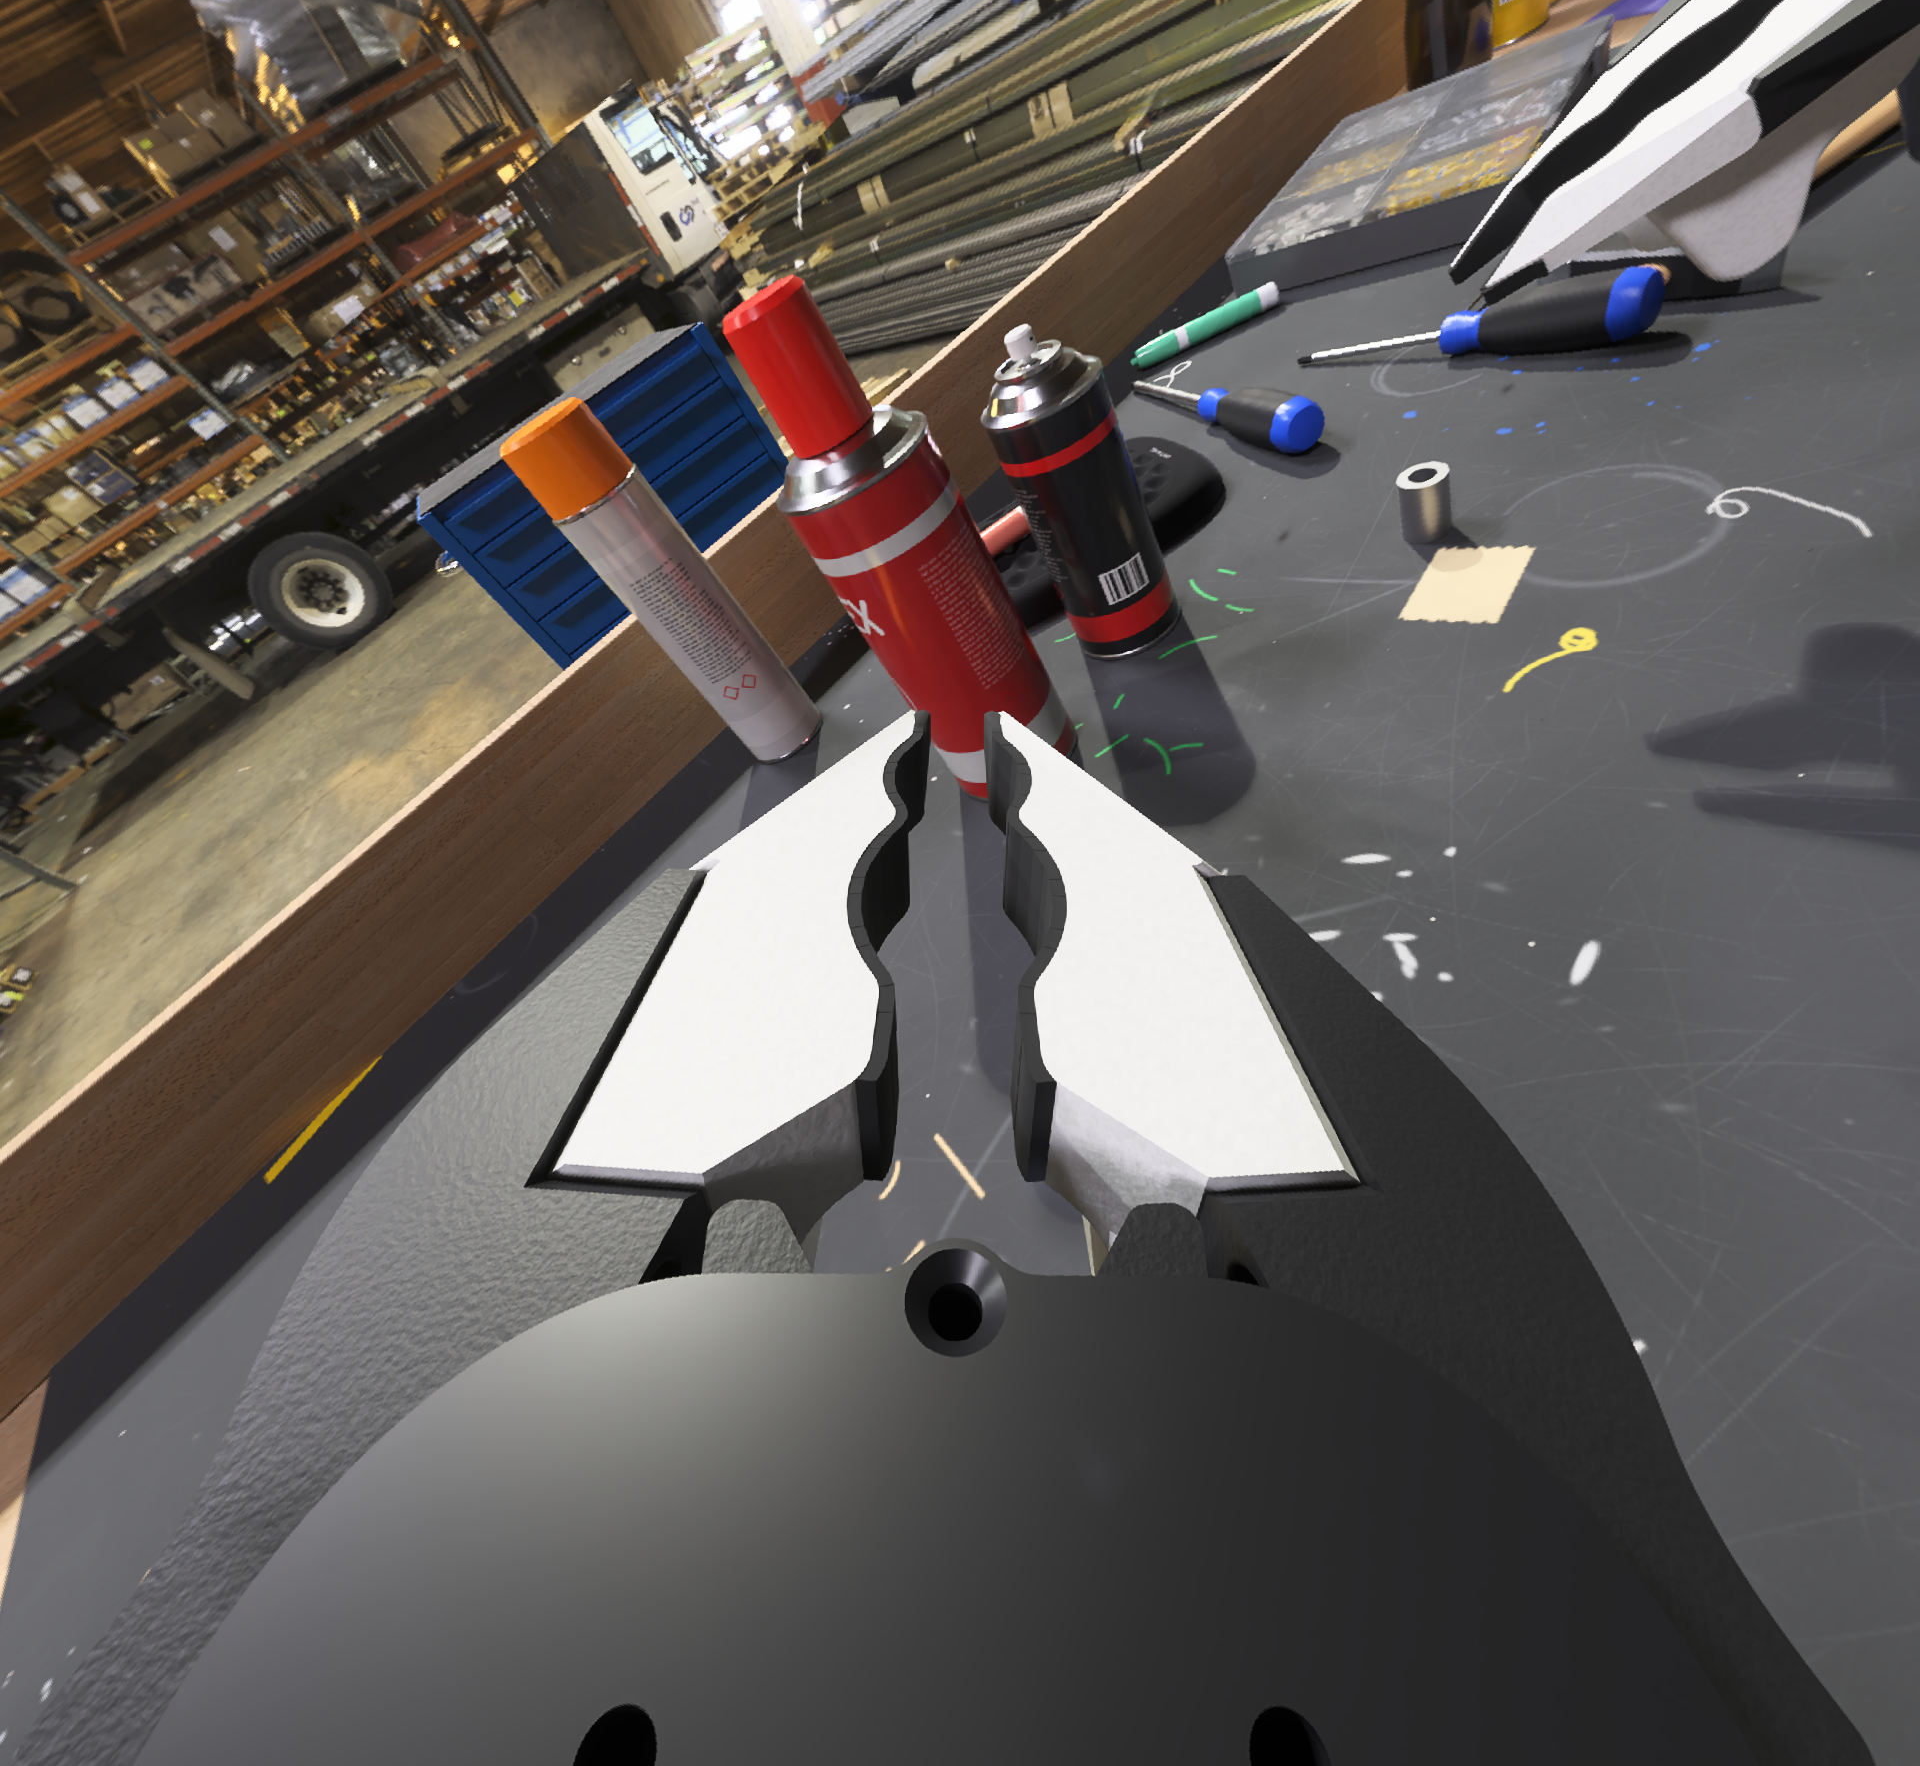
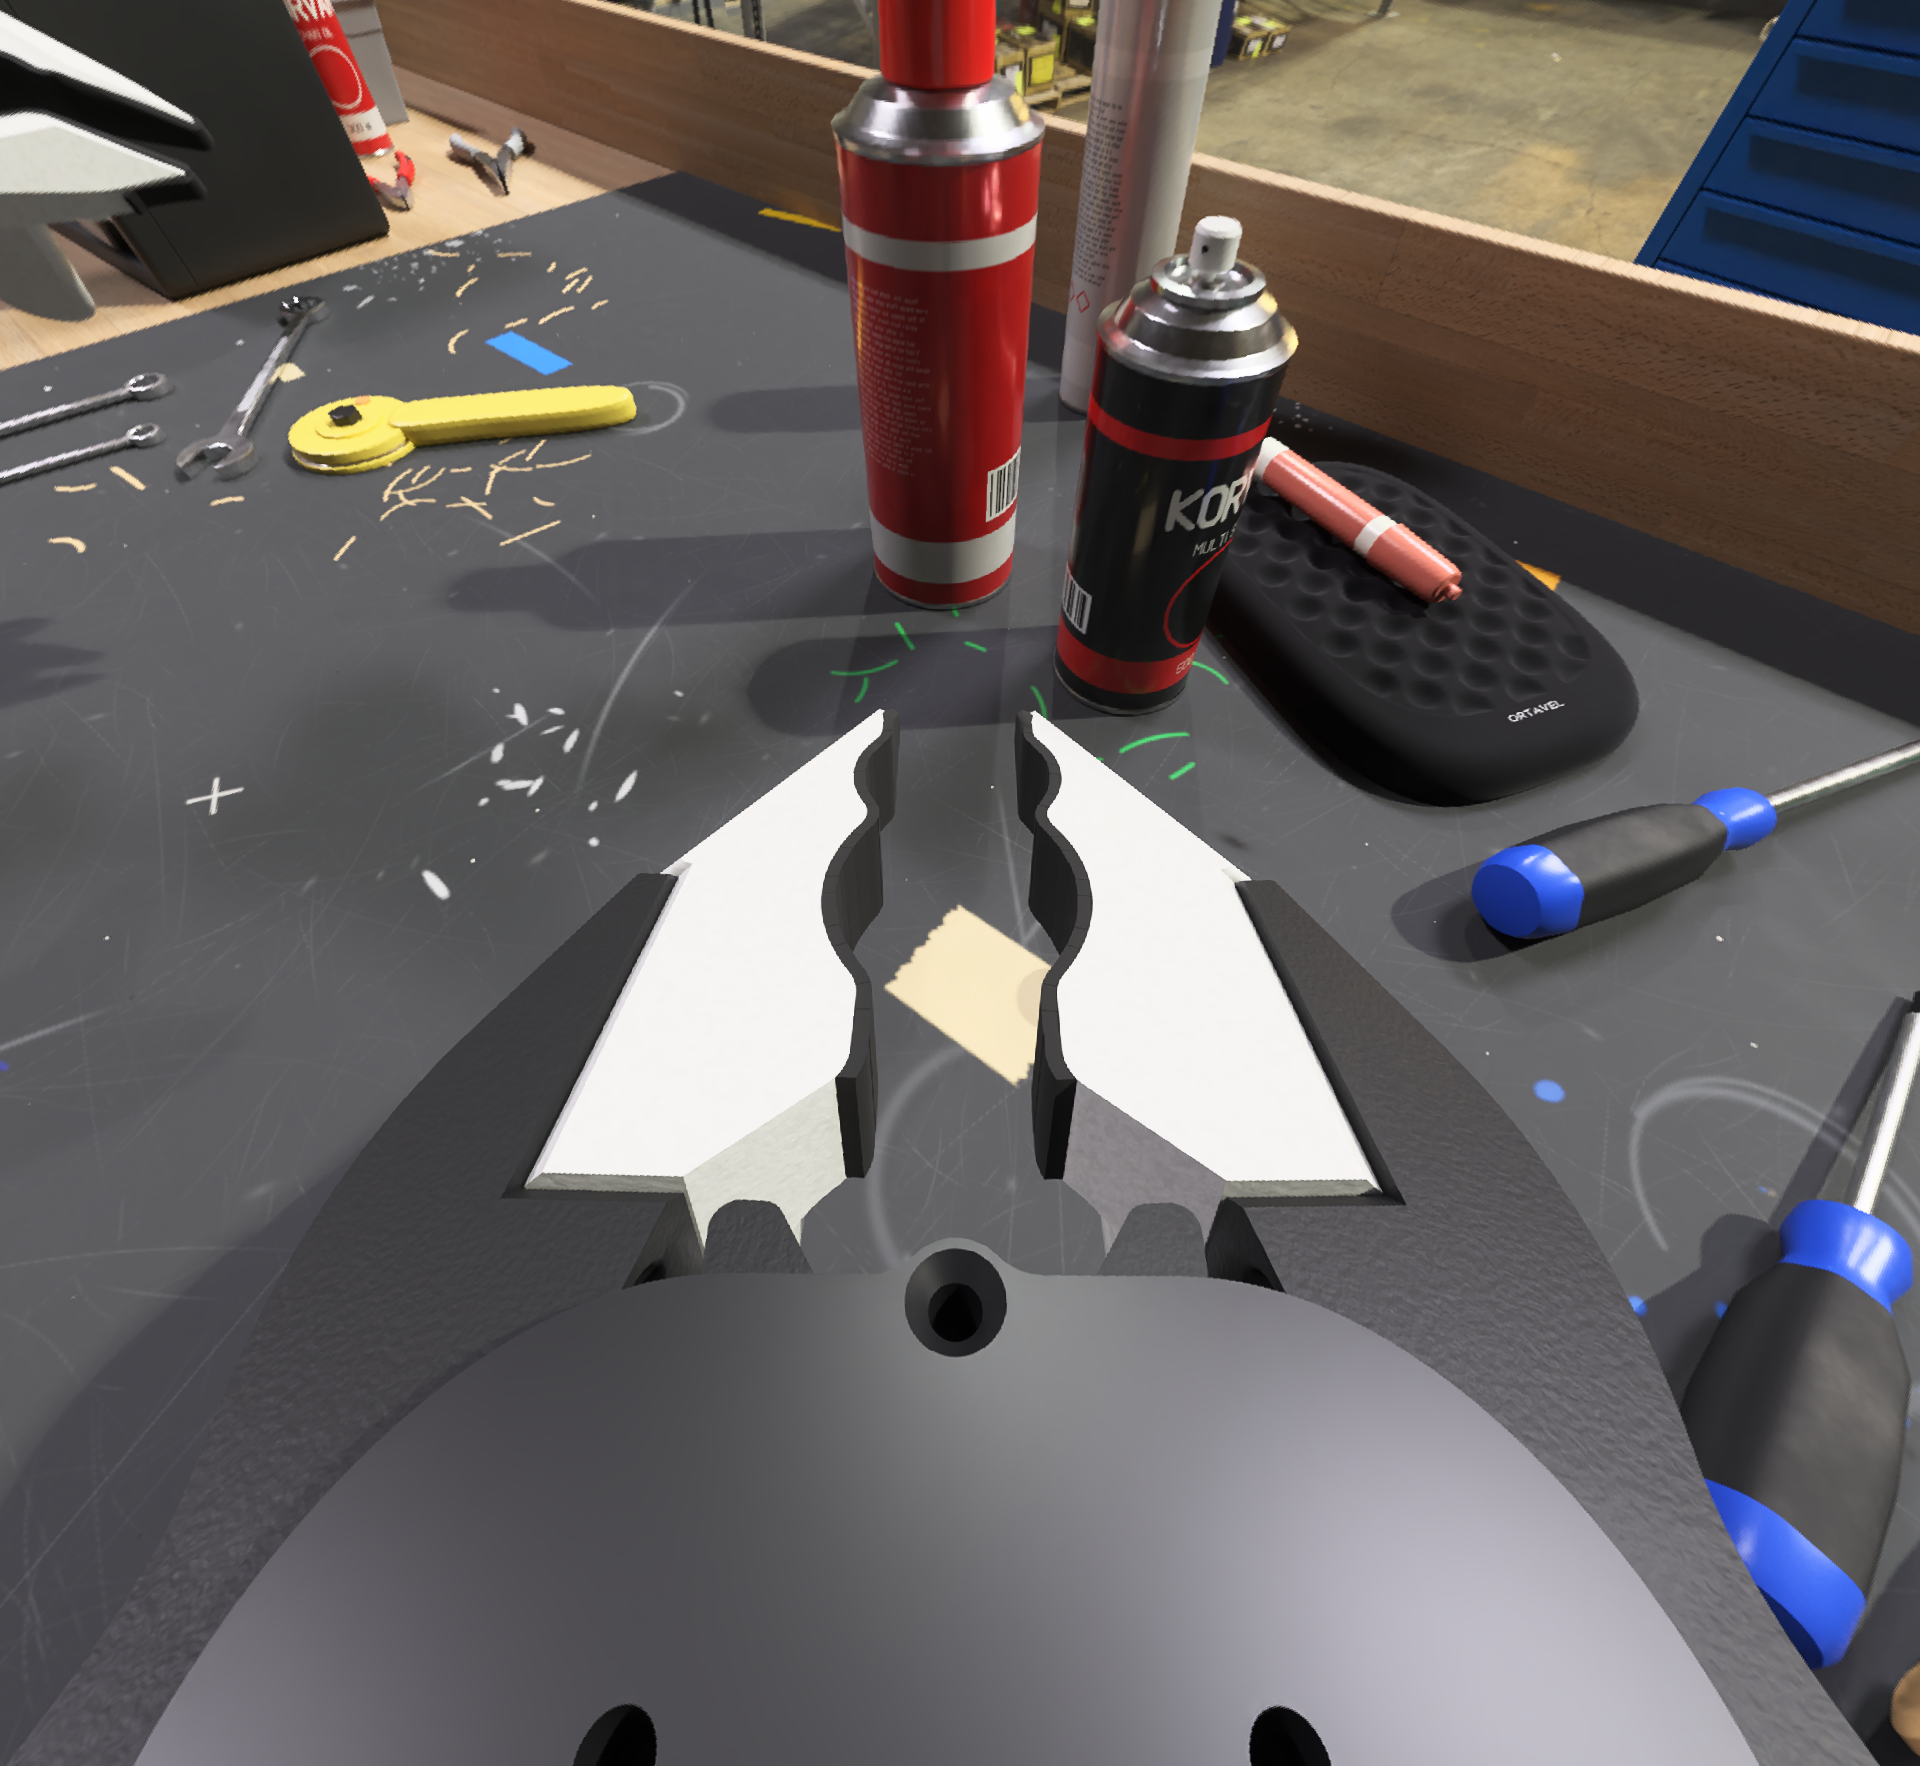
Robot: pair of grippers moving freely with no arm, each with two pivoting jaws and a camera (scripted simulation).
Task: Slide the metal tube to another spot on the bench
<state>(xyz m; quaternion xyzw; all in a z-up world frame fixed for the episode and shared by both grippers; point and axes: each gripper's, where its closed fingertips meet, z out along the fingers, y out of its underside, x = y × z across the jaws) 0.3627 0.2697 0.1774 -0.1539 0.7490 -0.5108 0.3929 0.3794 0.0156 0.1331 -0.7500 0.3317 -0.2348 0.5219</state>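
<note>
The metal tube (image 1: 1423,501) is a short grey cylinder standing upright on the dark bench mat, just beyond a tan tape patch (image 1: 1465,584). I cannot see it in the right wrist view, where that tape patch (image 2: 966,989) lies below and between my right fingers. My left gripper (image 1: 956,724) is open with a narrow gap, empty, and points at a red spray can (image 1: 914,573), well left of the tube. My right gripper (image 2: 956,724) is open and empty. It also shows in the left wrist view (image 1: 1481,282), above a screwdriver, beyond the tube.
A black spray can (image 1: 1081,511) and a silver can with an orange cap (image 1: 675,594) stand by the red one. Screwdrivers (image 1: 1257,417) (image 1: 1548,319), a green marker (image 1: 1205,326) and a parts box (image 1: 1403,158) lie beyond. A black pad (image 2: 1434,656), yellow tool (image 2: 457,423) and wrenches (image 2: 239,397) lie around. A wooden rim (image 1: 623,729) bounds the bench.
</note>
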